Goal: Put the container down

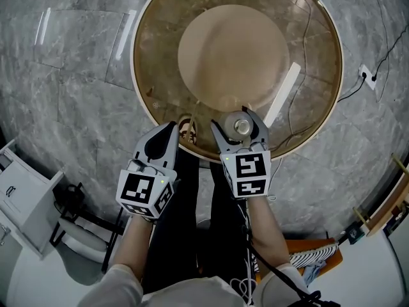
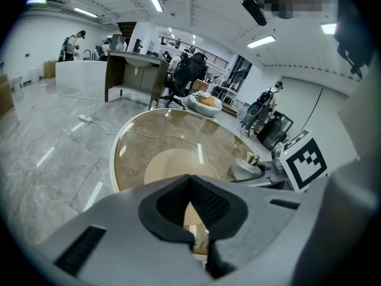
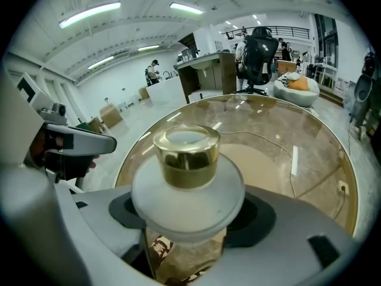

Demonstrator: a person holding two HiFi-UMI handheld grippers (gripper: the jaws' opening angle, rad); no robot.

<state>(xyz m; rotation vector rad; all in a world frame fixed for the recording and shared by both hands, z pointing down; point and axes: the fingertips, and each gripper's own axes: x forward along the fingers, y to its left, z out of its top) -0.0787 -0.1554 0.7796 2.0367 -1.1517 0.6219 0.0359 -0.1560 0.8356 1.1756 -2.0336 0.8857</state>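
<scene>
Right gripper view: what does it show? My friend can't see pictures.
The right gripper is shut on a frosted white container with a shiny gold cap, close up in the middle. Behind it is a big round glass table, and the left gripper pokes in at the left edge.

Marble floor [image 1: 64, 75], round glass table [image 1: 160, 50] (strip lights [image 3: 89, 15] overhead).

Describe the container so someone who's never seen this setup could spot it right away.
Find the round glass table; two handheld grippers sit at its near edge. The container is clamped in the right gripper. It has a frosted white shoulder topped by a shiny gold cap, while the left gripper beside it is shut on nothing.
</scene>
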